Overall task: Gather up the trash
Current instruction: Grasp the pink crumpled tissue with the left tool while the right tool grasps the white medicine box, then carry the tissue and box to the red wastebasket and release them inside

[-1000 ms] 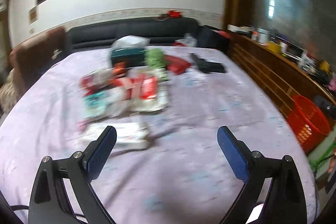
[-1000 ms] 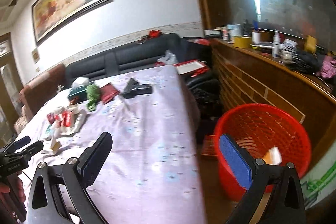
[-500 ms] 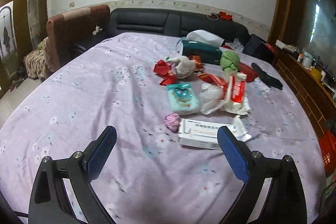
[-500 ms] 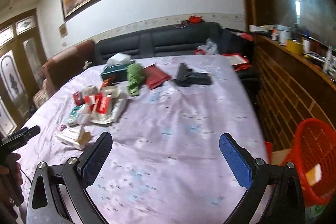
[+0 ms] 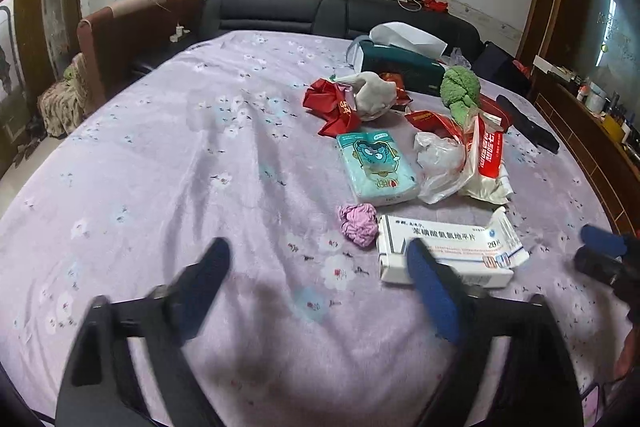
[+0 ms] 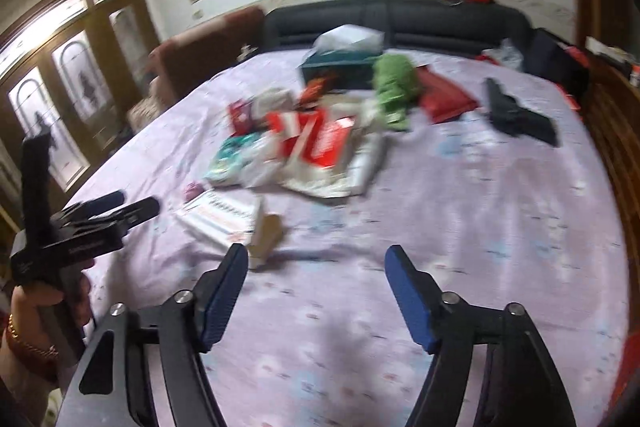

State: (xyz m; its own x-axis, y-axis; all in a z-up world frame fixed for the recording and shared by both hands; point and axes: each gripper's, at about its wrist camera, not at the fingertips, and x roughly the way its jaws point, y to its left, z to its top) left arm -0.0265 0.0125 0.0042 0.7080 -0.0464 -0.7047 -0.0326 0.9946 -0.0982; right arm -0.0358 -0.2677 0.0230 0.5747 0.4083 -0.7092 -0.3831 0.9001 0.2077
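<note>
Left gripper (image 5: pixel 316 259) hovered wide open, empty, over lilac floral tablecloth (image 5: pixel 180 155); white medicine box (image 5: pixel 448 251) lay just beyond its right finger. Right gripper (image 6: pixel 316 267) likewise spread, empty. Wrapper pile (image 6: pixel 316 147) mid-table.

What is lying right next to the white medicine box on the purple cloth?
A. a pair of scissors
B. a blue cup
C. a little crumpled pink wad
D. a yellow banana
C: in the left wrist view, a little crumpled pink wad sits against the left end of the white medicine box on the purple cloth; no banana, cup or scissors show anywhere.
</note>
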